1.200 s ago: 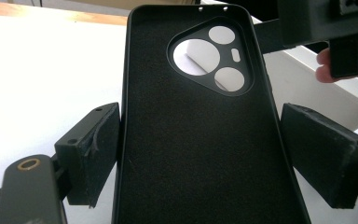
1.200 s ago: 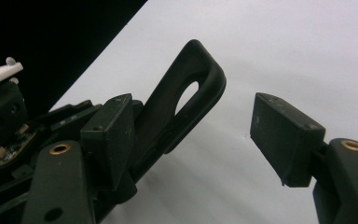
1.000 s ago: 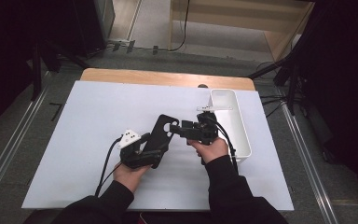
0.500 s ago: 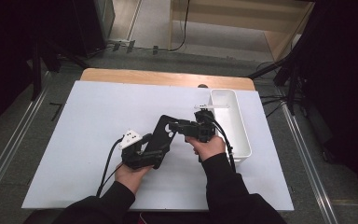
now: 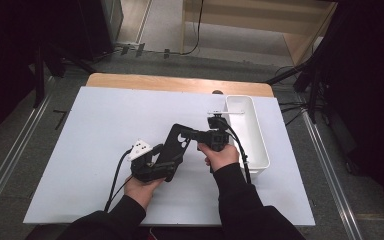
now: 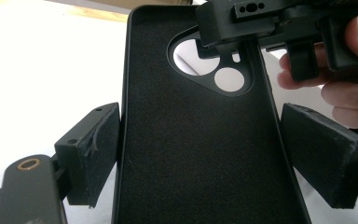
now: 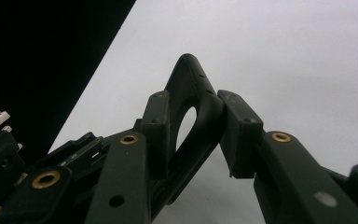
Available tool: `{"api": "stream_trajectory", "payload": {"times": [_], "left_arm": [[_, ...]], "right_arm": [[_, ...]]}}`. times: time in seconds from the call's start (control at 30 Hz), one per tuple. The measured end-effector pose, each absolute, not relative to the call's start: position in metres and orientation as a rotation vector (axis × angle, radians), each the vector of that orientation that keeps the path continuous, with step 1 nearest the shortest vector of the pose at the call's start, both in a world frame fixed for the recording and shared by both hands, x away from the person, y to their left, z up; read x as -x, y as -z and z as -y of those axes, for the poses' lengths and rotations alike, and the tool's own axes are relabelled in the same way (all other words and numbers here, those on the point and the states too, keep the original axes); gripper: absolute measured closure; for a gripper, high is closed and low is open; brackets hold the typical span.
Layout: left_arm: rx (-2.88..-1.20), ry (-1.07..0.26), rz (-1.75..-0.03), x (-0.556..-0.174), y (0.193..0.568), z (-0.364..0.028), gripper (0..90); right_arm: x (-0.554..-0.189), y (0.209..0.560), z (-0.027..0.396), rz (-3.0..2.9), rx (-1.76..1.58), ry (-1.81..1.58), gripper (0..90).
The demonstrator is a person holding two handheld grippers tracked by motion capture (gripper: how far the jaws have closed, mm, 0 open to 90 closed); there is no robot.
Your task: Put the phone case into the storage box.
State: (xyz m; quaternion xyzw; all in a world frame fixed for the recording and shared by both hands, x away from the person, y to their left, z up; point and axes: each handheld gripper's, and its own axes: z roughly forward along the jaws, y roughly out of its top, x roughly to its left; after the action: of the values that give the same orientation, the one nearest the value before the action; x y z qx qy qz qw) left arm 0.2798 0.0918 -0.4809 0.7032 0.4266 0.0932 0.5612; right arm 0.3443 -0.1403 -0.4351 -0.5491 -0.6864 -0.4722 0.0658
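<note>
A black phone case (image 5: 174, 142), inside face up with a camera cut-out (image 6: 214, 67), is held tilted above the white table top (image 5: 105, 115). My left gripper (image 5: 163, 159) is shut across the case's width, a pad (image 6: 95, 149) pressing each long edge. My right gripper (image 5: 194, 135) comes in from the right at the case's top end. Its jaws have just been closing, and its pads (image 7: 237, 123) now pinch the case's rim (image 7: 191, 74) beside the cut-out. A hand holds each gripper.
A long white tray (image 5: 258, 145) stands at the table's right edge, just right of my right hand. A wooden strip (image 5: 180, 84) runs along the far edge. Dark floor, rails and cables surround the table.
The right gripper has edged in to the case's top corner and its jaws have narrowed onto the rim. The left gripper and the case have stayed put.
</note>
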Motion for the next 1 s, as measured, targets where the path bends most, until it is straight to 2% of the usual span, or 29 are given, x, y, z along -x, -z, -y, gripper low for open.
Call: {"api": "stream_trajectory", "payload": {"times": [1.0], "left_arm": [[-1.689,-0.292,-0.974,-0.2743,0.4835,-0.0856,13.1]], "right_arm": [[-0.3468,0.4295,0.1452,1.956,1.655,1.357,72.5]]}}
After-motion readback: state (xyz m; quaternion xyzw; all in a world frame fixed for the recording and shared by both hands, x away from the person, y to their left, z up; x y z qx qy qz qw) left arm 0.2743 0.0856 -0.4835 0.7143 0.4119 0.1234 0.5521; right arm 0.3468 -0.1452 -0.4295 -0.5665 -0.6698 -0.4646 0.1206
